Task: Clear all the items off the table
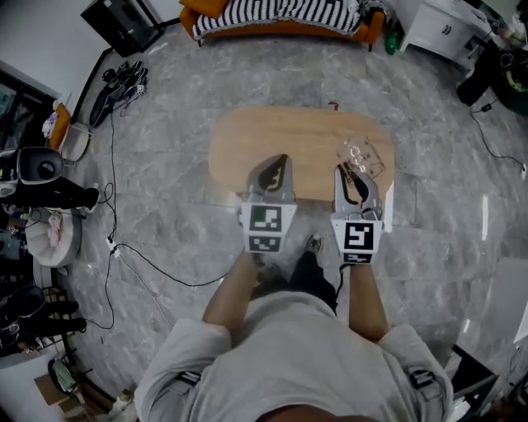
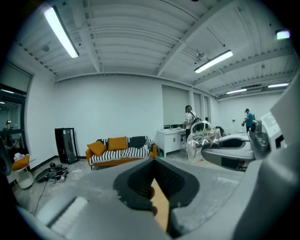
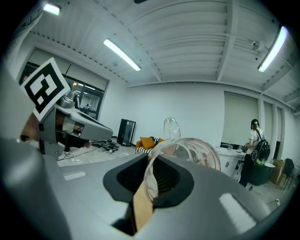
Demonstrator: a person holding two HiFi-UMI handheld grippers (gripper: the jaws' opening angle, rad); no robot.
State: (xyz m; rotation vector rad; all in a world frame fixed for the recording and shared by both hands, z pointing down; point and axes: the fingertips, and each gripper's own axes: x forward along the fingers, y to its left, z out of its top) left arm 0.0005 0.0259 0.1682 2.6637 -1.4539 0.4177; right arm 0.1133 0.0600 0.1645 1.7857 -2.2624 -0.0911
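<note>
An oval wooden table (image 1: pixel 272 136) lies below me, bare except for a clear glass jug (image 1: pixel 363 158) over its right end. My right gripper (image 1: pixel 345 171) is shut on the jug's rim, and the glass wall (image 3: pixel 192 150) runs between its jaws. The left gripper view shows the same jug (image 2: pixel 204 140), with a looped handle, lifted beside the right gripper (image 2: pixel 234 150). My left gripper (image 1: pixel 280 161) hovers over the table's near edge, shut, with nothing between its jaws; only a sliver of table (image 2: pixel 161 208) shows below them.
An orange sofa with striped cushions (image 1: pixel 280 16) stands beyond the table. Cables (image 1: pixel 124 247) and black gear (image 1: pixel 120 82) lie on the marble floor at the left. White cabinets (image 1: pixel 445 29) are at the far right, and a person (image 2: pixel 190 119) stands near them.
</note>
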